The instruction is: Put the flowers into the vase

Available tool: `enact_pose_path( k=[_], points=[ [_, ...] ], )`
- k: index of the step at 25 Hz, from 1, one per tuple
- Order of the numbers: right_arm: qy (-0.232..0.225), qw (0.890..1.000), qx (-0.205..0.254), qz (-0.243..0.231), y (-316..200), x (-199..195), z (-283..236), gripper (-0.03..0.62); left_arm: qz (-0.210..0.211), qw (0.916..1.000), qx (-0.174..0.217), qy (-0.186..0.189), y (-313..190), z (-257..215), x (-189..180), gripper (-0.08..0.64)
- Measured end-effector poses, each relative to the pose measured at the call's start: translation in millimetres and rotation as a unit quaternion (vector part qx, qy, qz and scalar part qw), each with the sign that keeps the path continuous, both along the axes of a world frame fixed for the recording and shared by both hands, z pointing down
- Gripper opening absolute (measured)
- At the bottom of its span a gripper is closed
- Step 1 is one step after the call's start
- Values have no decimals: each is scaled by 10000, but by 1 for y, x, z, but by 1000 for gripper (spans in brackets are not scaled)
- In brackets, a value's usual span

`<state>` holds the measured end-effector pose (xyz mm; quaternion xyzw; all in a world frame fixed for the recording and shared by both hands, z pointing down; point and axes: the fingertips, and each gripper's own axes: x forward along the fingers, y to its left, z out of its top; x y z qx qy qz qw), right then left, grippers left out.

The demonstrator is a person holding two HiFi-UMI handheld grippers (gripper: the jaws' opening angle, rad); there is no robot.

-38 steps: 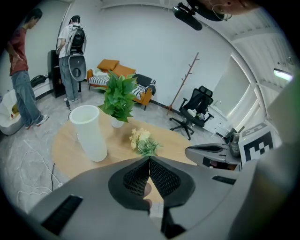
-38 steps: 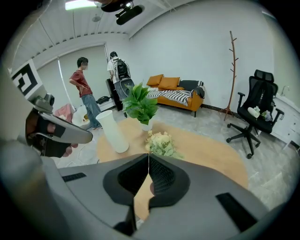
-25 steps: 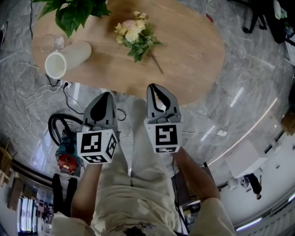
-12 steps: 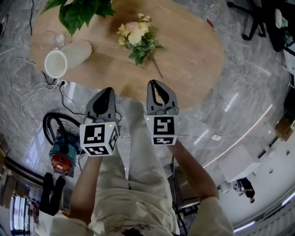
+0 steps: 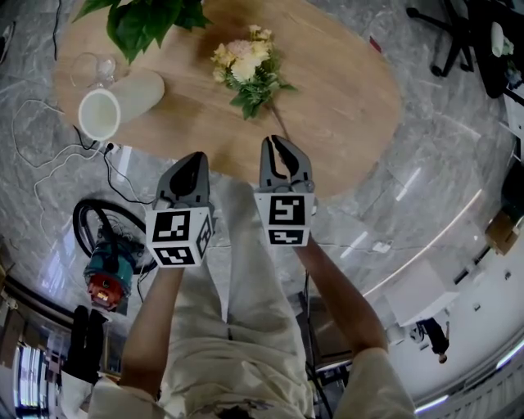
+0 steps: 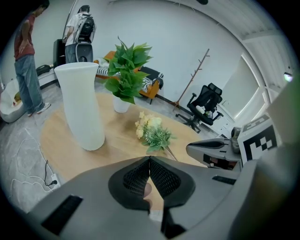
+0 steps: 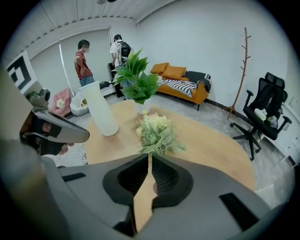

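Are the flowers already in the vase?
No, the flowers lie on the table, apart from the white vase.

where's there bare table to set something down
The table is bare across its right half, from the bouquet to the rim, and along the near strip between vase and bouquet. The left end is crowded: vase, glass, potted plant.

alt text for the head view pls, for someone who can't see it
Seen from above, a person holds the left gripper and right gripper side by side, both shut and empty, at the near edge of an oval wooden table. On it lies a bouquet of flowers, with a white vase and a leafy plant to its left.
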<state>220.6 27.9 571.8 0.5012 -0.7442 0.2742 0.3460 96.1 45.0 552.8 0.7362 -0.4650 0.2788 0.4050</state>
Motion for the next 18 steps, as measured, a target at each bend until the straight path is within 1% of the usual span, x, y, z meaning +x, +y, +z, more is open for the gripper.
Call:
enact_pose_path(
  k=[4,8,11,14,18],
  points=[
    [181,9998,-27,-104,-6,4,13,8,-5,10000,-13,12,-1,4,1,8],
    [187,9994,-219,-174,-11,10,28,12,24,10000,-15,45,-2,6,5,8],
    [169,9989,-336,-291,-15,11,37,64,25,10000,-22,47,-2,9,6,8],
    [208,9983,-376,-387,-20,14,42,66,86,10000,-18,29,-2,10,8,8],
    [288,9966,-456,-630,-23,16,50,67,176,9998,-21,1,-1,11,11,8]
  ],
)
